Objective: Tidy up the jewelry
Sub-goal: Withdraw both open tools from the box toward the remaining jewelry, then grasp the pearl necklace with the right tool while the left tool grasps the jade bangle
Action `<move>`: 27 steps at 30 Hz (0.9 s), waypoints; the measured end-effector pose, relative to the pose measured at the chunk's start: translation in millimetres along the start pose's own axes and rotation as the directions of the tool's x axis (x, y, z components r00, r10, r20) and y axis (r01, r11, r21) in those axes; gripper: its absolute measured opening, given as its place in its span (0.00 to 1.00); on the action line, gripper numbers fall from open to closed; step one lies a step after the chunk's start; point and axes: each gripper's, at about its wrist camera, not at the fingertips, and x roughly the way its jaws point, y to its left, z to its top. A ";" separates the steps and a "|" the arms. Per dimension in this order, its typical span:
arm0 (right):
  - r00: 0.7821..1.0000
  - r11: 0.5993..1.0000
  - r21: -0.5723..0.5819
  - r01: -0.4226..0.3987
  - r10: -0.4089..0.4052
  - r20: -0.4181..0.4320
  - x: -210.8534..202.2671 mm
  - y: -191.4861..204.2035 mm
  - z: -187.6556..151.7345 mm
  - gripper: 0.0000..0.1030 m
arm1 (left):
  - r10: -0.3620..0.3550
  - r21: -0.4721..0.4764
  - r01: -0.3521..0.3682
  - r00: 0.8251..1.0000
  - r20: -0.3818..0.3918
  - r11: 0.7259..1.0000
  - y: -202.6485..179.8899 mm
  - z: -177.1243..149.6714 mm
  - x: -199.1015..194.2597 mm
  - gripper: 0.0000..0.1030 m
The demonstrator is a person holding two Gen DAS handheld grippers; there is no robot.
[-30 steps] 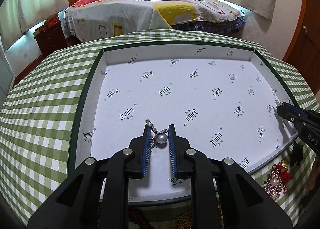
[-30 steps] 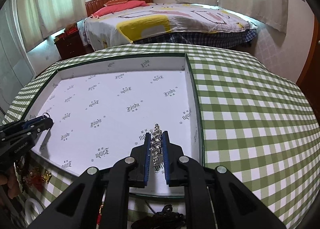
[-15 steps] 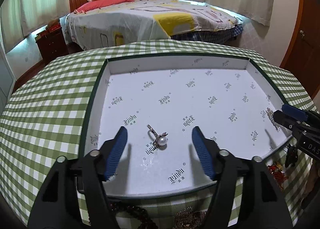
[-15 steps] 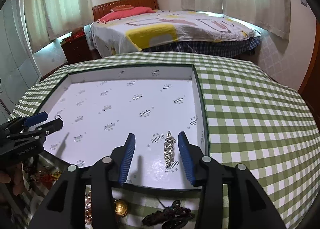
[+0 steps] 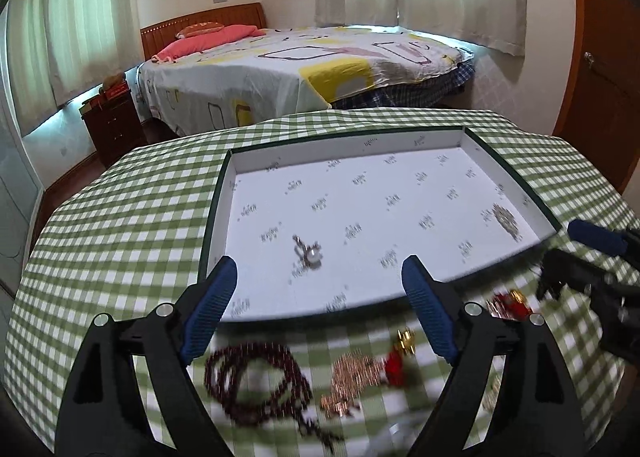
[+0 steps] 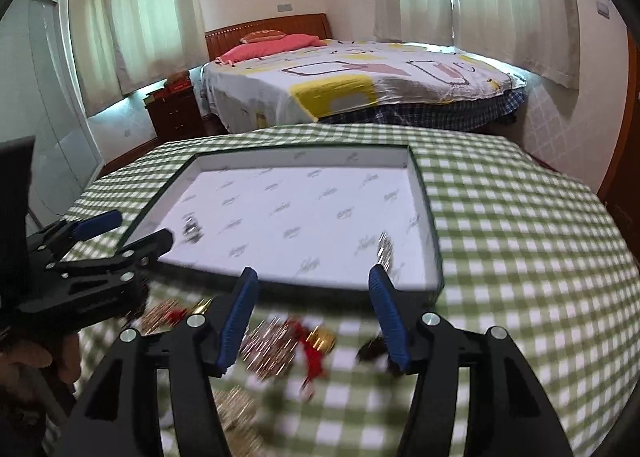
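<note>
A shallow white tray (image 5: 516, 181) with a dark green rim lies on the green checked tablecloth. A pearl pendant (image 5: 310, 254) lies in its near left part and a rhinestone clip (image 5: 506, 220) near its right wall; the right wrist view shows the pendant (image 6: 193, 232) and the clip (image 6: 386, 251) too. My left gripper (image 5: 320, 299) is open and empty, above the tray's near edge. My right gripper (image 6: 314, 307) is open and empty, just short of the tray. In front of the tray lie a dark bead string (image 5: 256, 377), a gold chain piece (image 5: 354, 371) and red and gold charms (image 6: 316, 341).
More jewelry (image 5: 510, 303) lies on the cloth by the tray's near right corner. A bed (image 5: 304, 69) stands beyond the table, with a wooden nightstand (image 5: 114, 119) to its left and a wooden door (image 5: 604, 57) at the right.
Both grippers opened, left the pearl pendant and the rhinestone clip lying in the tray, and drew back and up. The loose jewelry in front of the tray has come into view.
</note>
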 end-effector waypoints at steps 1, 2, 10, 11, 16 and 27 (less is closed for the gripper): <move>1.000 1.000 -0.004 -0.004 0.004 -0.003 -3.7 3.1 -5.6 0.55 | 0.002 -0.001 -0.002 1.000 0.002 1.000 -0.6 -3.3 -4.2 0.80; 1.000 1.000 -0.007 -0.002 0.002 -0.003 -6.7 5.3 -9.5 0.55 | 0.006 -0.003 -0.006 1.000 0.003 1.000 -0.7 -7.1 -9.2 0.80; 0.999 1.000 -0.023 -0.022 0.021 -0.043 -17.2 24.5 -46.3 0.55 | 0.036 -0.033 -0.036 0.999 0.002 0.999 3.1 -41.2 -43.5 0.80; 0.998 0.999 -0.022 -0.026 0.025 -0.052 -16.1 26.8 -50.8 0.55 | 0.037 -0.038 -0.037 0.999 0.000 0.999 5.0 -45.9 -47.1 0.80; 0.996 0.999 -0.043 -0.031 0.028 -0.083 -9.5 38.3 -68.6 0.55 | 0.066 -0.045 -0.067 0.998 -0.023 0.997 13.2 -69.7 -59.4 0.80; 0.993 0.996 -0.086 0.010 -0.020 -0.115 -3.9 48.6 -90.4 0.51 | 0.063 -0.078 -0.066 0.997 -0.039 0.995 23.1 -94.6 -75.0 0.80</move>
